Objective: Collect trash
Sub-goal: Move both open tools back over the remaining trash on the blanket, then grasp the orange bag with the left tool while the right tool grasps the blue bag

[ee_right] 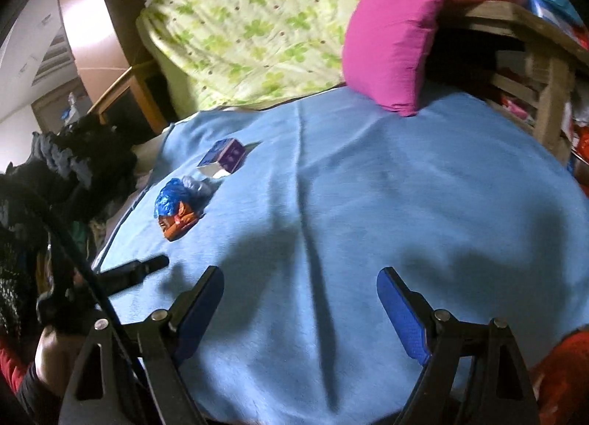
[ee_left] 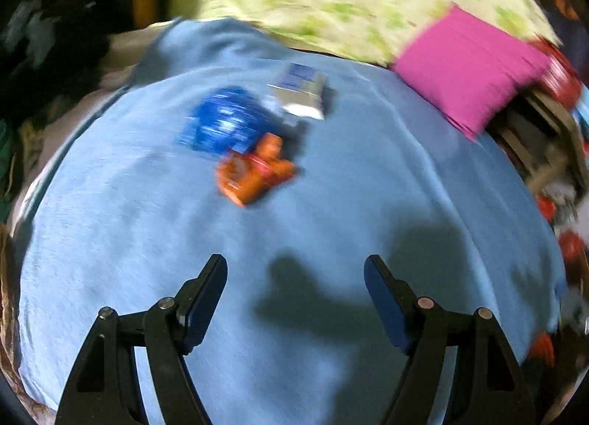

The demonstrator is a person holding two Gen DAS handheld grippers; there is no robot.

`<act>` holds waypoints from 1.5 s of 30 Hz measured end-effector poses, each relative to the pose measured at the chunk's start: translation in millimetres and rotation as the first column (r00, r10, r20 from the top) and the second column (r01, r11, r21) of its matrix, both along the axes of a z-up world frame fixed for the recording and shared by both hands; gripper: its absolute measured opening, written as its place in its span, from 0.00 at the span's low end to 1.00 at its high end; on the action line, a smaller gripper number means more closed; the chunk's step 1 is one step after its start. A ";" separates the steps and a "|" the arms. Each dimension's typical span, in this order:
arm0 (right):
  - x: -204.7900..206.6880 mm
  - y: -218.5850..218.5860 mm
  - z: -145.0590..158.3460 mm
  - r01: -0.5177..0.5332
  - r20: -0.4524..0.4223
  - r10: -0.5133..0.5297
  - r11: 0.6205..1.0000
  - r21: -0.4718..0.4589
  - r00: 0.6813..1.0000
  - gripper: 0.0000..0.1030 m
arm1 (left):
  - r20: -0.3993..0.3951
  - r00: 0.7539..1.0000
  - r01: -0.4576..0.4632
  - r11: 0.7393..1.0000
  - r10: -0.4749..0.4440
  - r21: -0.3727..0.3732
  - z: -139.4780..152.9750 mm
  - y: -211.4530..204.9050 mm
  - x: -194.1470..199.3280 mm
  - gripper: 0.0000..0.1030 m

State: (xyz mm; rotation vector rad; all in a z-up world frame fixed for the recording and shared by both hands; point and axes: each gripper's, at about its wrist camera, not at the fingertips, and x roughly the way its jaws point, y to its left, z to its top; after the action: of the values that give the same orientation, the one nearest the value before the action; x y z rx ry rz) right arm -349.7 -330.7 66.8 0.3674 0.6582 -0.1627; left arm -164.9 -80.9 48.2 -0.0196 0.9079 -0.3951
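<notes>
Best to come in low over the blue blanket (ee_left: 331, 204) and take the nearest scrap first, the orange wrapper (ee_left: 254, 171), which touches the blue wrapper (ee_left: 221, 123) with the small box (ee_left: 300, 91) just behind. The left gripper (ee_left: 294, 277) and right gripper (ee_right: 300, 288) both gape wide, holding nothing.

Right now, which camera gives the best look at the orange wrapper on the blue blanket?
The right wrist view: the orange wrapper is sharp there, though small, beside the blue wrapper. The left wrist view shows it larger but motion-blurred.
</notes>
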 end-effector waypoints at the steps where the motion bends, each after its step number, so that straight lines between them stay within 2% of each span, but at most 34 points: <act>1: 3.0 1.0 -0.8 -0.006 0.000 0.006 1.000 0.000 1.000 0.85 | -0.002 1.000 -0.019 1.000 0.019 -0.003 -0.9 2.2 7.7 0.75; 9: 28.0 9.7 -11.1 -0.057 -0.011 0.057 0.998 0.015 0.998 0.85 | -0.020 0.996 -0.085 0.996 0.085 -0.001 -13.0 0.9 64.4 0.75; 17: 35.4 12.9 -7.5 -0.076 -0.016 0.075 0.997 -0.011 0.997 0.85 | -0.039 0.992 -0.120 0.993 0.119 -0.006 -30.2 -4.7 87.7 0.75; 20: 38.7 14.7 -8.2 -0.076 -0.030 0.075 0.997 -0.019 0.997 0.85 | -0.007 0.996 -0.092 0.996 0.092 -0.002 -30.5 -11.2 89.2 0.73; 23: 37.4 19.5 -6.7 -0.081 -0.035 0.080 0.996 -0.028 0.996 0.85 | -0.007 0.997 -0.075 0.997 0.075 0.016 -32.5 -13.8 89.6 0.39; 25: 34.2 22.3 -5.5 -0.081 -0.037 0.080 0.996 -0.031 0.996 0.85 | -0.009 0.997 -0.074 0.997 0.074 0.003 -32.6 -11.5 88.2 0.32; 26: 32.4 23.0 -4.0 -0.079 -0.037 0.078 0.996 -0.033 0.996 0.85 | -0.015 0.997 -0.072 0.997 0.072 -0.006 -32.4 -10.3 87.7 0.24; 27: 29.2 24.0 -1.2 -0.077 -0.034 0.075 0.996 -0.038 0.997 0.85 | -0.019 0.997 -0.075 0.997 0.075 -0.018 -31.8 -8.0 86.1 0.22; 30: 23.4 26.2 6.4 -0.073 -0.024 0.072 0.996 -0.053 0.997 0.85 | -0.001 0.994 -0.107 0.994 0.107 -0.019 -27.3 0.4 78.0 0.22; 36: 19.2 34.7 18.6 -0.082 -0.018 0.081 0.994 -0.074 0.997 0.85 | 0.033 0.986 -0.159 0.985 0.162 -0.071 -7.5 28.0 55.2 0.22; 41: 30.2 49.0 20.8 -0.115 -0.036 0.112 0.989 -0.088 0.993 0.85 | 0.029 0.961 -0.269 0.955 0.275 -0.127 1.9 62.0 41.3 0.22; 45: 51.2 67.2 23.4 -0.165 -0.048 0.161 0.980 -0.114 0.986 0.85 | 0.032 0.922 -0.378 0.915 0.386 -0.143 6.7 87.9 43.2 0.22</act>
State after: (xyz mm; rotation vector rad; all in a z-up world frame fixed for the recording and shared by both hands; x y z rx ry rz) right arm -298.5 -263.5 90.3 0.1965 0.7108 -0.0516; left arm -121.8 7.0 54.9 -0.3049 0.7944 -0.0888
